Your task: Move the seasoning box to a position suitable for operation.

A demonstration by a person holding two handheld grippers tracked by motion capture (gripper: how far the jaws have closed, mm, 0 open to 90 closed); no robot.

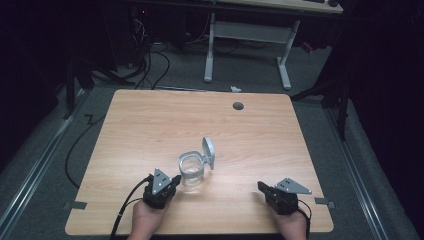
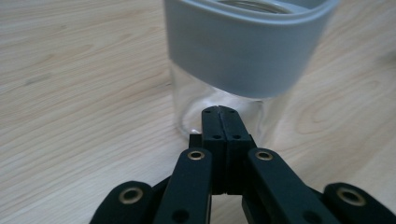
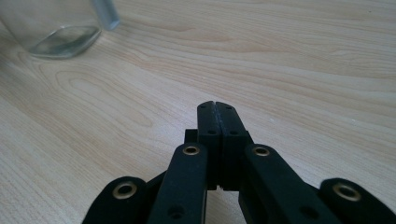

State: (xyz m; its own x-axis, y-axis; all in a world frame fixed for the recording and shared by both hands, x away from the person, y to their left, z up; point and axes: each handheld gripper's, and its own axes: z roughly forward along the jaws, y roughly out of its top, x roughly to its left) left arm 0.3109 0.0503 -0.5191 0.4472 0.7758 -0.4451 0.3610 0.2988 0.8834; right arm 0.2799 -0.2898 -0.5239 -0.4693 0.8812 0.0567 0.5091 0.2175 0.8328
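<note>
A clear glass jar (image 1: 191,173) with a grey collar stands on the wooden table (image 1: 150,130), its grey hinged lid (image 1: 209,152) flipped up at the right side. My left gripper (image 1: 175,180) is shut and empty, its tips just short of the jar's near-left side. In the left gripper view the jar (image 2: 243,60) looms right behind the closed jaws (image 2: 219,111). My right gripper (image 1: 261,187) is shut with nothing in it, resting near the front right of the table. In the right gripper view the jar's base (image 3: 56,28) lies far off at the upper left of the gripper (image 3: 215,105).
A round grey cable hole (image 1: 238,105) sits near the table's far edge. Beyond the table stands a white-legged desk (image 1: 250,35), with cables on the floor at the back left. Tape tabs mark the front corners of the table.
</note>
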